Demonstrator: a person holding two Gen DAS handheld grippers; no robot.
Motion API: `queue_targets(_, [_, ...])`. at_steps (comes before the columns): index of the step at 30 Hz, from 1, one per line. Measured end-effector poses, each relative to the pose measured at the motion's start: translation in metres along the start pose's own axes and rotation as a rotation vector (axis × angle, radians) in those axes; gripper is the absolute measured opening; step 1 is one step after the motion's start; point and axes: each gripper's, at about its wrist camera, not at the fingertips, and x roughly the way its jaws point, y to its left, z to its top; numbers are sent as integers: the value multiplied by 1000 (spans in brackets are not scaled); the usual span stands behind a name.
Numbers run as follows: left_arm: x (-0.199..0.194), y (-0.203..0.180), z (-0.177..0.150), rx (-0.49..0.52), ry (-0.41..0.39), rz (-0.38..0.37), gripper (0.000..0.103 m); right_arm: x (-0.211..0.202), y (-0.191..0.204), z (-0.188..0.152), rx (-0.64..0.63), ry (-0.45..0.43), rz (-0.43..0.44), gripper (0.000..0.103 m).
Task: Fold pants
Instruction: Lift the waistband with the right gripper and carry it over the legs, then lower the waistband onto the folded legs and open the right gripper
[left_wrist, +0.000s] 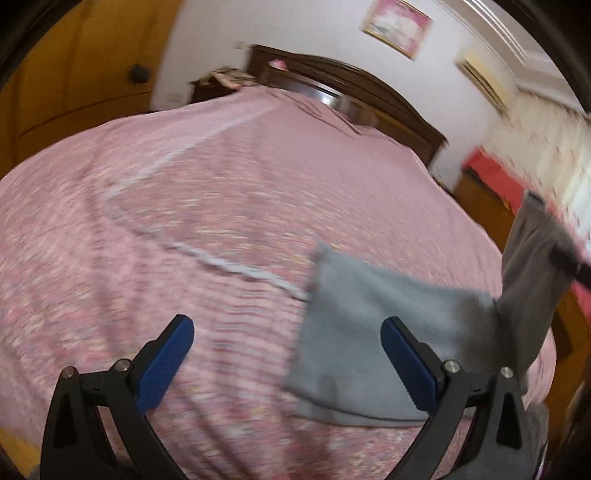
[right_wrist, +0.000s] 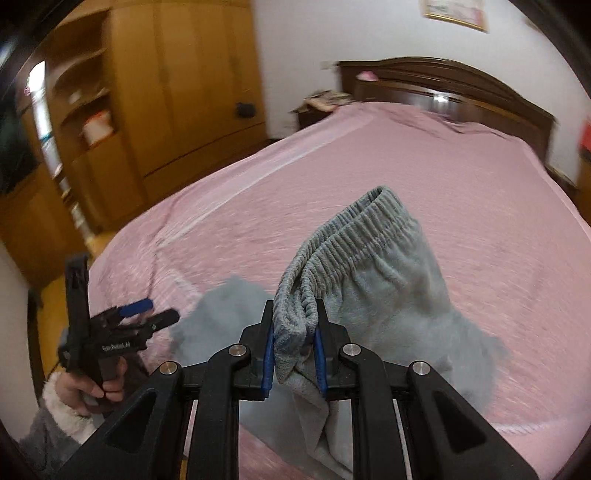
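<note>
Right tool (right_wrist: 294, 363) clamps grey pants (right_wrist: 369, 280); left tool (left_wrist: 287, 354) gapes over pink bed (left_wrist: 184, 206).

Home bedroom: large bed (right_wrist: 424, 177) under pink cover, dark carved wooden headboard (right_wrist: 454, 86), nightstand (right_wrist: 317, 107) with clutter beside it, yellow wooden wardrobe (right_wrist: 177, 85) along wall, framed picture (left_wrist: 397, 26) above, wall air conditioner (left_wrist: 484, 79), floral curtains (left_wrist: 546, 147).

- Bed (right_wrist: 443, 184) with pink cover, dark headboard (right_wrist: 461, 85) against the white wall.
- Wooden wardrobe (right_wrist: 177, 74) left of the bed.
- Framed picture (left_wrist: 397, 26) above the headboard.
- Nightstand (right_wrist: 314, 107), cluttered.
</note>
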Motion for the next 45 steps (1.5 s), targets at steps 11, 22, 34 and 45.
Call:
queue_targets(11, [-22, 55, -4, -159, 7, -92, 103, 85, 107, -31, -331, 102, -57, 18])
queue_targets(22, [-39, 101, -12, -276, 9, -161, 103, 106, 110, -36, -342, 151, -76, 18])
queue_targets(34, [-40, 92, -6, -180, 22, -184, 101, -92, -69, -13, 116, -117, -151, 18])
queue_targets(45, [-27, 29, -14, -2, 84, -176, 68, -204, -241, -160, 478, -132, -433, 18])
